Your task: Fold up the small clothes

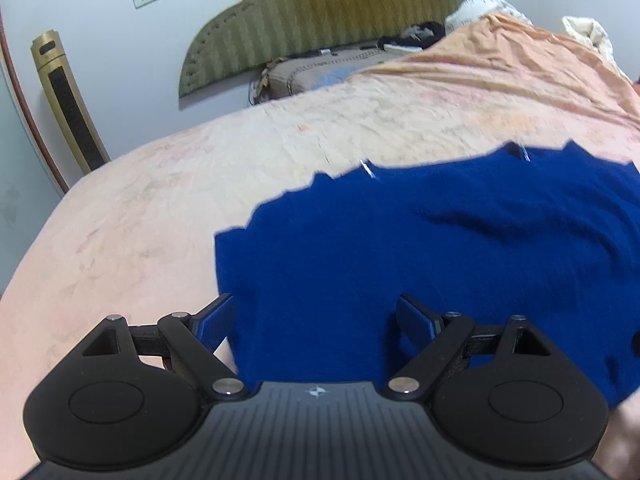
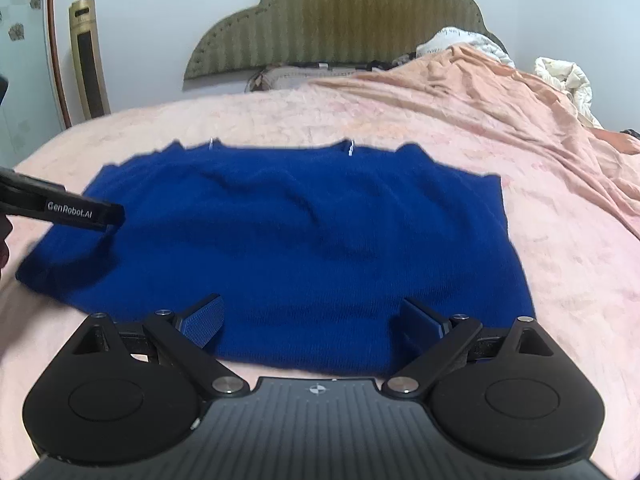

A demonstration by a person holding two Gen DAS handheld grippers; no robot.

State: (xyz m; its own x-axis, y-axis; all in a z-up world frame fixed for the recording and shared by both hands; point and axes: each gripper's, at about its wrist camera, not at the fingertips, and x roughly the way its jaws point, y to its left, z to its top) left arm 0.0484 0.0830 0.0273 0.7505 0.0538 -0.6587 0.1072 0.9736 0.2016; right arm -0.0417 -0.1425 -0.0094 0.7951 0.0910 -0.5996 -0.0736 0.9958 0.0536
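A dark blue knitted garment point(image 2: 288, 236) lies spread flat on the pink bedspread point(image 2: 540, 184); it also shows in the left wrist view point(image 1: 420, 248). My right gripper point(image 2: 310, 322) is open, its fingers over the garment's near edge, right of middle. My left gripper point(image 1: 314, 318) is open over the garment's near left part. The left gripper also shows in the right wrist view point(image 2: 114, 216) as a black finger above the garment's left side. Neither gripper holds anything.
A green padded headboard point(image 2: 340, 20) stands at the far end of the bed. Crumpled white bedding point(image 2: 564, 80) and pillows lie at the far right. A gold tower fan point(image 2: 88, 64) stands by the wall on the left.
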